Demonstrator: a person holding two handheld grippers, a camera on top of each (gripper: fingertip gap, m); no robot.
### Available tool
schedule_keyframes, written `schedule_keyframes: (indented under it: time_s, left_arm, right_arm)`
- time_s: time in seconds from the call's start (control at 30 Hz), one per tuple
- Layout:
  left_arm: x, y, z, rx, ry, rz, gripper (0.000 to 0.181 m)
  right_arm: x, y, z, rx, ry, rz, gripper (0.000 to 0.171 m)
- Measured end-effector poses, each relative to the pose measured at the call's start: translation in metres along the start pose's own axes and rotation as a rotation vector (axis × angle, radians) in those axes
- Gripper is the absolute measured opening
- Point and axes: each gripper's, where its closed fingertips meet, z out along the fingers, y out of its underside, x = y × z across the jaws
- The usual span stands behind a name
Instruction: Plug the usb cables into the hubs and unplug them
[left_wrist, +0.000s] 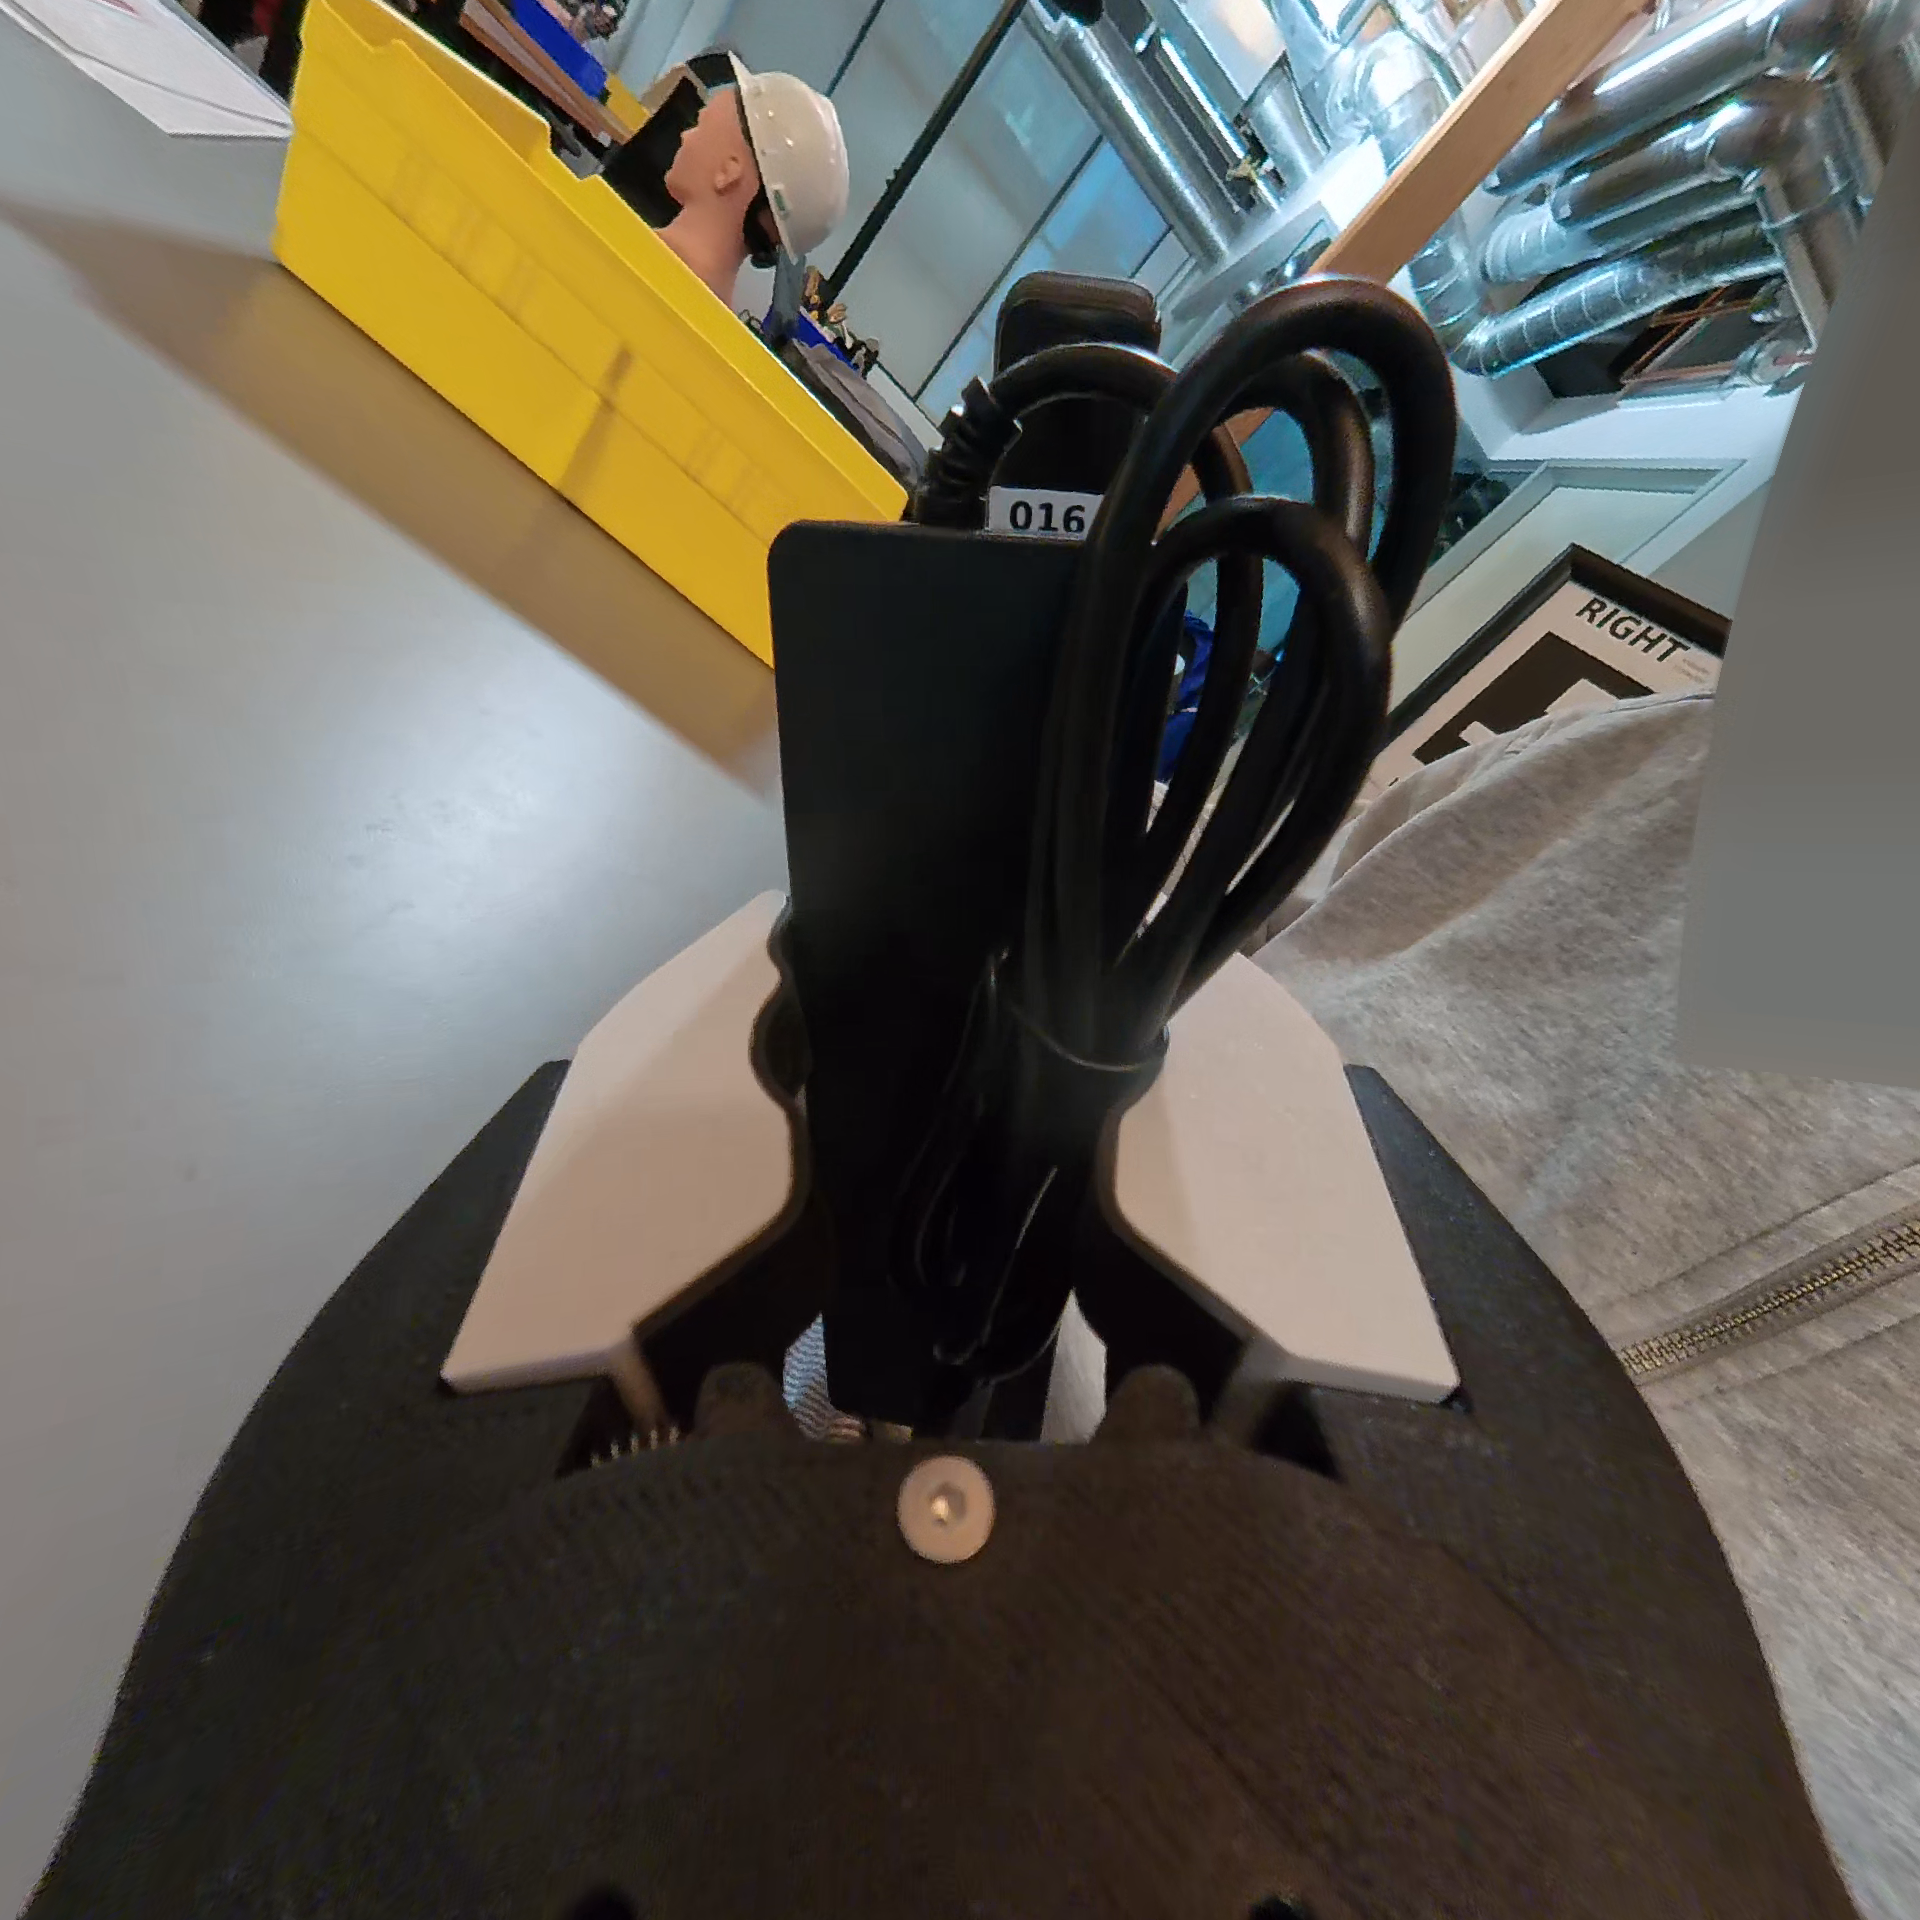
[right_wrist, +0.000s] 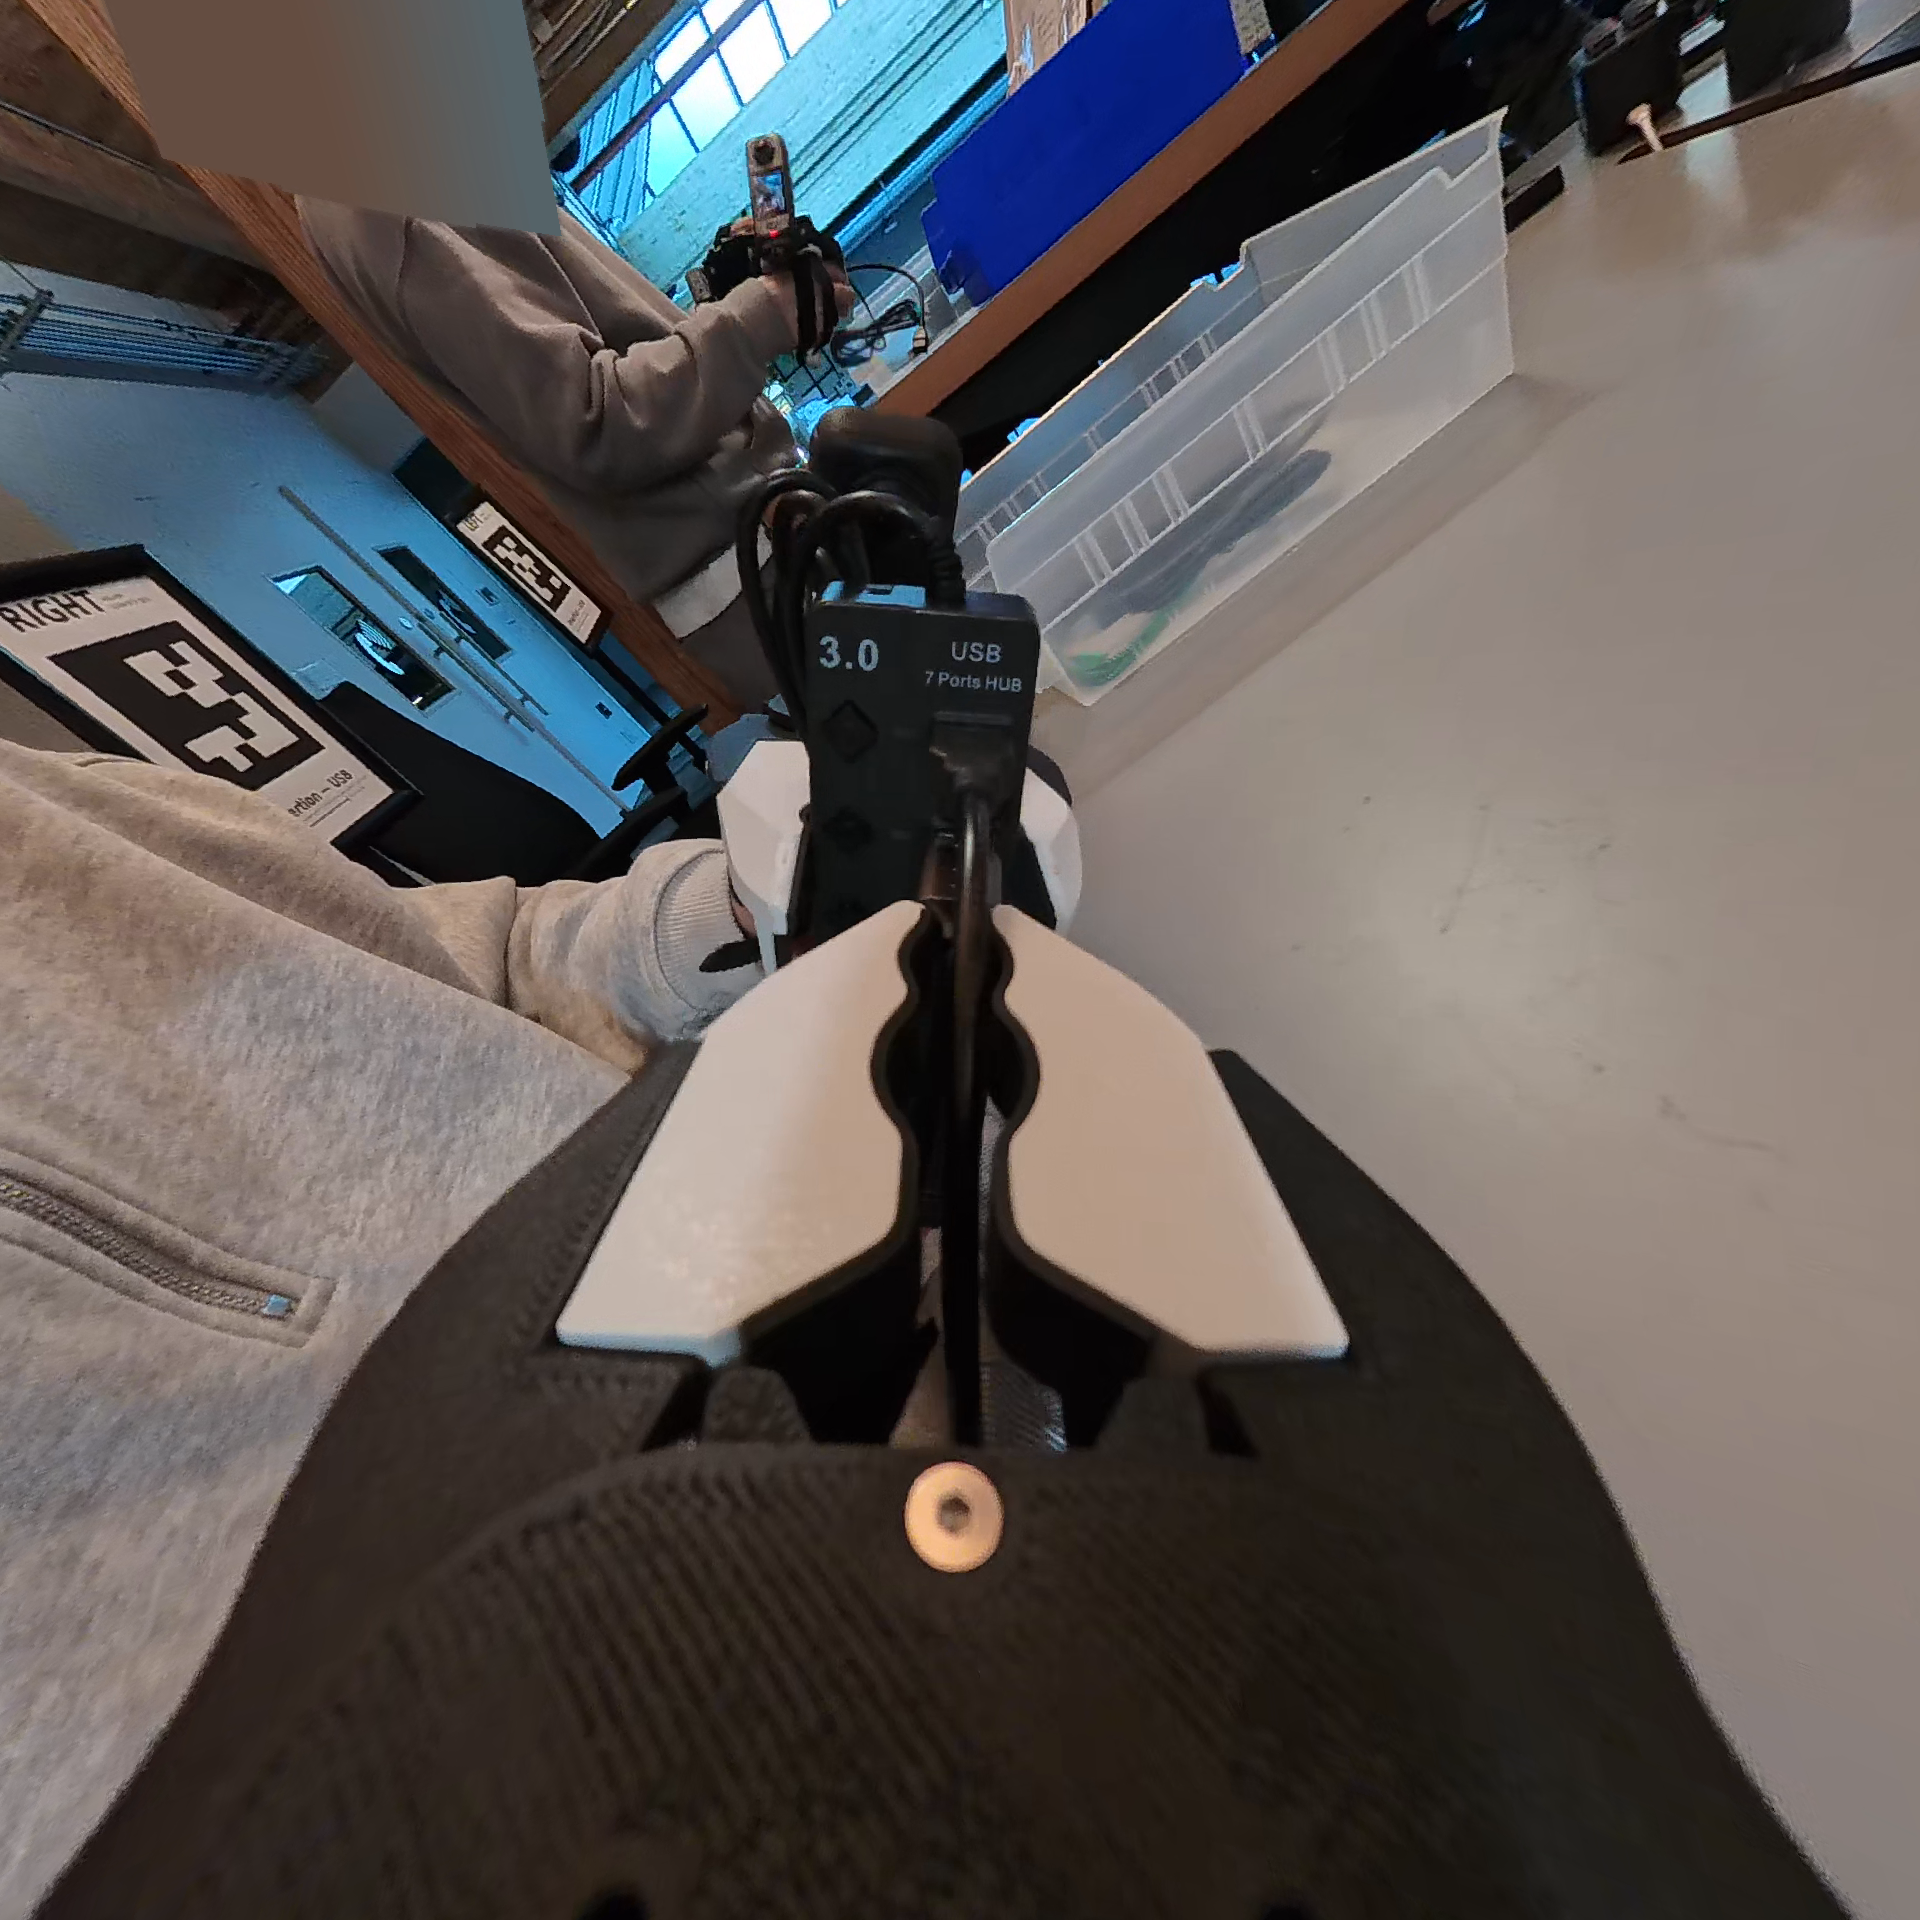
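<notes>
My left gripper (left_wrist: 997, 966) is shut on a black USB hub (left_wrist: 904, 727) and holds it upright above the table, back side toward the camera. The hub's own black cable (left_wrist: 1247, 623) is coiled and tied against it. In the right wrist view the hub's port side (right_wrist: 883, 707) faces me, gripped between the left gripper's white fingers (right_wrist: 764, 842). My right gripper (right_wrist: 958, 920) is shut on a thin black USB cable (right_wrist: 968, 1039) just behind its plug (right_wrist: 971, 753). The plug sits in a port near the hub's top end.
A yellow bin (left_wrist: 520, 312) stands on the grey table (left_wrist: 260, 831), with a mannequin head in a white hard hat (left_wrist: 769, 156) behind it. A clear plastic bin (right_wrist: 1299, 416) holding cables is at the right. My grey sleeve (right_wrist: 260, 987) and another person (right_wrist: 582, 364) are at the left.
</notes>
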Motion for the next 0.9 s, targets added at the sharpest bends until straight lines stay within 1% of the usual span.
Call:
schedule_keyframes:
  time_s: [0.1, 0.27, 0.4, 0.7, 0.77, 0.83, 0.9]
  left_arm:
    - [-0.001, 0.001, -0.001, -0.003, 0.003, -0.006, 0.058]
    - [0.001, 0.005, 0.003, -0.023, 0.002, 0.005, 0.058]
    - [-0.001, 0.008, 0.003, -0.036, -0.001, 0.003, 0.058]
    - [-0.001, 0.009, 0.003, -0.04, 0.003, 0.003, 0.058]
    - [-0.004, 0.004, 0.003, -0.016, -0.016, -0.012, 0.058]
    - [-0.006, -0.003, 0.003, 0.008, -0.027, -0.051, 0.058]
    - [-0.005, -0.008, -0.001, 0.038, -0.007, -0.081, 0.058]
  right_arm:
    - [0.0, 0.001, 0.001, -0.004, 0.013, -0.009, 0.008]
    - [0.001, -0.001, 0.001, 0.007, -0.009, 0.058, 0.008]
    - [0.001, 0.002, 0.001, -0.022, 0.036, -0.005, 0.008]
    - [0.002, 0.004, 0.002, -0.031, 0.056, -0.041, 0.008]
    - [0.005, 0.0, 0.002, -0.004, 0.05, -0.015, 0.008]
    - [0.01, -0.004, 0.0, 0.029, 0.026, 0.052, 0.009]
    - [0.016, -0.004, -0.002, 0.03, 0.02, 0.087, 0.017]
